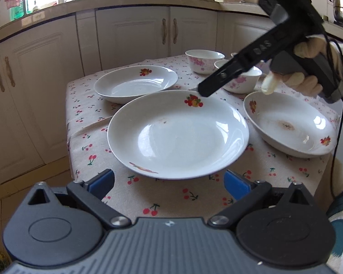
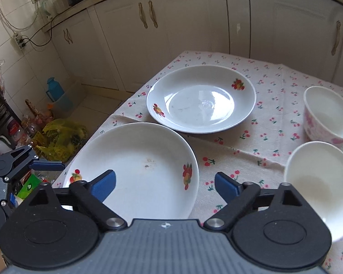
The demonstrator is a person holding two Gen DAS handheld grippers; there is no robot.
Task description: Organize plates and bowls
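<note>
While both grippers are held over the cloth-covered surface [image 1: 171, 201], three plates and several bowls are seen spread across it, none stacked. In the left wrist view, the left gripper [image 1: 169, 183] is shown with its blue fingers [image 1: 103, 182] spread wide and nothing between them; the near rim of the middle plate [image 1: 178, 134] lies just beyond the fingertips, untouched. A second plate [image 1: 136, 83] is set at eleven o'clock from the middle plate, close to it, and a third plate [image 1: 290, 123], marked by a brownish stain, lies at three o'clock. Behind the plates, at about one o'clock, pink-flowered bowls [image 1: 204, 60] are grouped close together. The right gripper [image 1: 201, 92] is seen from the side, gripped by a gloved hand [image 1: 306, 77], its black tip hovering over the far rim of the middle plate; whether it touches cannot be told from this view. In the right wrist view, the right gripper [image 2: 164, 183] is shown with its fingers [image 2: 104, 183] fully parted and empty, above the middle plate [image 2: 137, 169]. The second plate [image 2: 201, 98] lies at twelve o'clock, and two bowls [image 2: 317, 182] stand at three o'clock.
</note>
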